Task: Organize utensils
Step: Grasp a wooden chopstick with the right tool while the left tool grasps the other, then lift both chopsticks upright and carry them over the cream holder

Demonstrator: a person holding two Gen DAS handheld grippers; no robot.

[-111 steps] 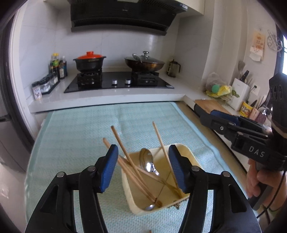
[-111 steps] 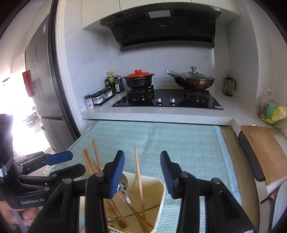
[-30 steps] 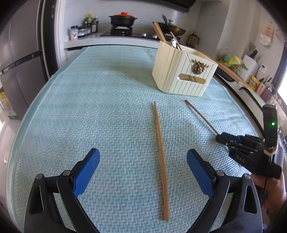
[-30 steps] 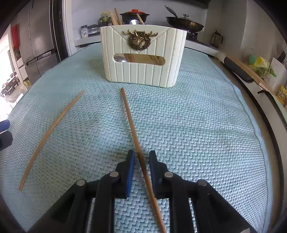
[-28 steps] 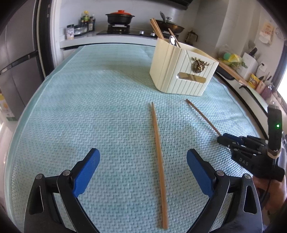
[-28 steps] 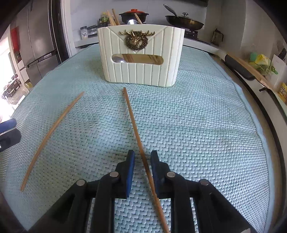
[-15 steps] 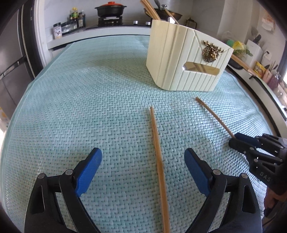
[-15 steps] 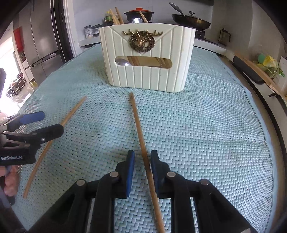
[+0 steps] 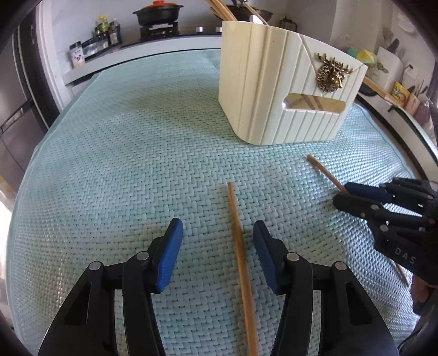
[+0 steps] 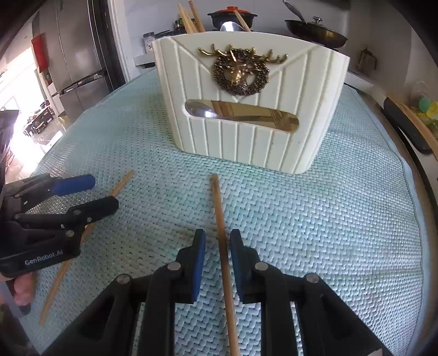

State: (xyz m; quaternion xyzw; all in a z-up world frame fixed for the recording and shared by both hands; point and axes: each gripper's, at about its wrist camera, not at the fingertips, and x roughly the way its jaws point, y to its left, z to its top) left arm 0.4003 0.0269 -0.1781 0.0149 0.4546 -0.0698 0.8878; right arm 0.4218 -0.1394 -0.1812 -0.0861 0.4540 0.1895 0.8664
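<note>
Wooden chopstick lies between my closing left gripper, untouched; my right gripper brackets another chopstick, grip uncertain; either could roll across the mat.

A pale green woven mat covers the table. Behind it, a black pot with an orange-red lid sits on a gas stove, with a lidded wok to its right. Bottles and jars line the counter's left end, beside a steel refrigerator. A wooden cutting board lies along the right counter.
</note>
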